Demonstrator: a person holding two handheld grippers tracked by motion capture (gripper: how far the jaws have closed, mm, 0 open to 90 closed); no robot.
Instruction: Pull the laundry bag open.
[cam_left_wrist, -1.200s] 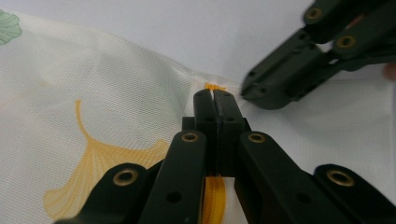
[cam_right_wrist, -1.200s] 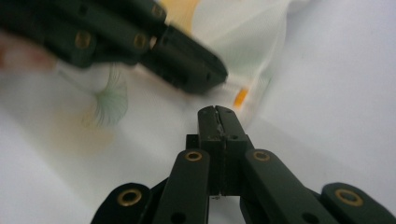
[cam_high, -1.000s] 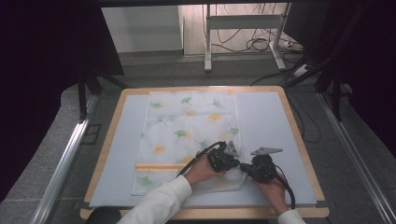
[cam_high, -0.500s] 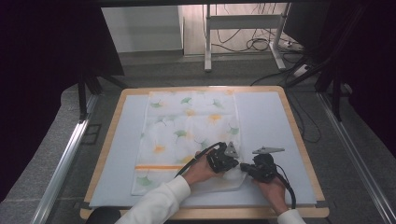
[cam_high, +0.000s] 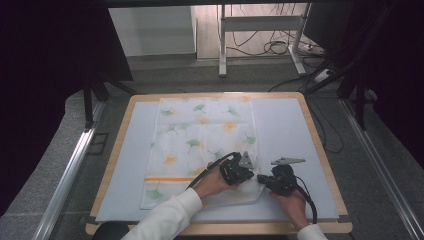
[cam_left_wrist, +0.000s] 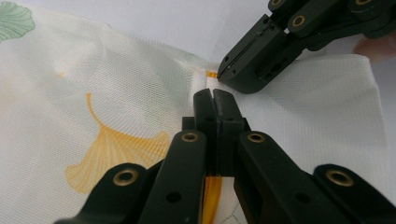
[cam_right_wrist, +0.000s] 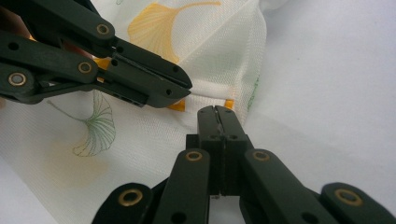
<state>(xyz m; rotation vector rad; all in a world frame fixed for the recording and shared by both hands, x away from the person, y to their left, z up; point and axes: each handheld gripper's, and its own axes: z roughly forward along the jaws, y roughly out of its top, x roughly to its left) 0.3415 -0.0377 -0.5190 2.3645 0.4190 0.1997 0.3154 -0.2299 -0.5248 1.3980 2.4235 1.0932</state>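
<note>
I am leaning over the near edge of the worktop (cam_high: 320, 150), my two forearms coming in from the bottom, a white sleeve (cam_high: 167, 220) on the left one. My left tongs (cam_high: 246, 176) are sitting just beside my right tongs (cam_high: 261, 179), tips almost meeting, at the near right corner of a thin white cloth (cam_high: 200, 145) printed with green and yellow ginkgo leaves. In the left gripper view my left tongs (cam_left_wrist: 213, 93) are pressed together, pinching a raised fold of the cloth (cam_left_wrist: 116, 107) near its orange stripe. In the right gripper view my right tongs (cam_right_wrist: 215, 111) are likewise closed tight on the folded cloth (cam_right_wrist: 219, 51) edge, by a small orange patch. Beyond my hands the cloth is lying flat, stretching toward the far edge of the pale worktop, left of its middle.
</note>
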